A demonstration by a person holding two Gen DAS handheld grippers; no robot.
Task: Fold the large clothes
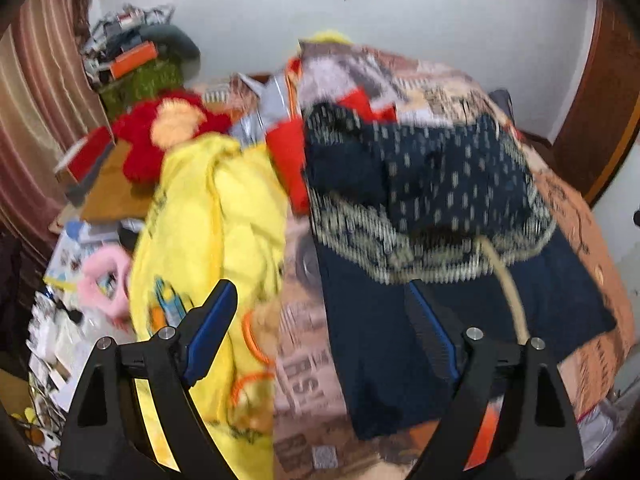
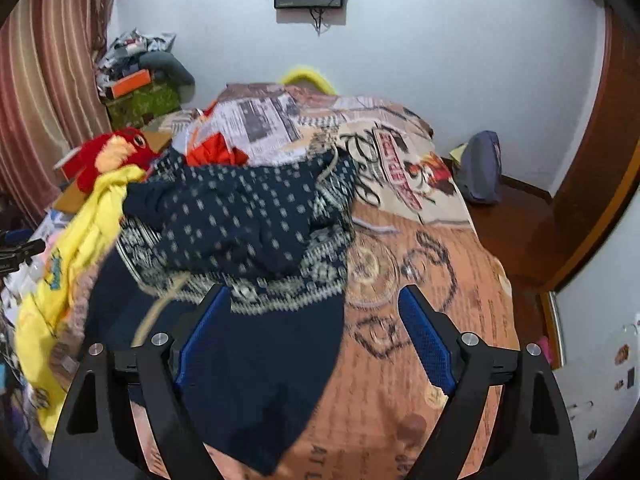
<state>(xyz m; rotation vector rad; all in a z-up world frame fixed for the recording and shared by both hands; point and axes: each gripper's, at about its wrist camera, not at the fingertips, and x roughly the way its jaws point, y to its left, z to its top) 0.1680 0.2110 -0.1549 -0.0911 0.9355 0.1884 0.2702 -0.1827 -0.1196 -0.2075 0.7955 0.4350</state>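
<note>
A navy garment with pale dots and a patterned border [image 1: 420, 184] [image 2: 248, 224] lies bunched on the bed, its plain dark part [image 1: 384, 356] [image 2: 256, 376] spread toward me, with a beige cord [image 1: 508, 280] trailing over it. My left gripper [image 1: 320, 312] hangs open above the bed, its fingers wide apart and nothing between the pads. My right gripper [image 2: 316, 316] is open too, over the dark cloth's right edge, holding nothing. A yellow garment [image 1: 208, 240] [image 2: 80, 240] lies to the left of the navy one.
The bed's printed orange-brown cover [image 2: 420, 320] [image 1: 304, 360] shows bare to the right. A red plush toy [image 1: 160, 132] [image 2: 108, 152], red cloth [image 1: 288, 160], boxes and clutter [image 1: 128, 64] crowd the left. A blue-grey bag [image 2: 480, 168] sits on the floor at right.
</note>
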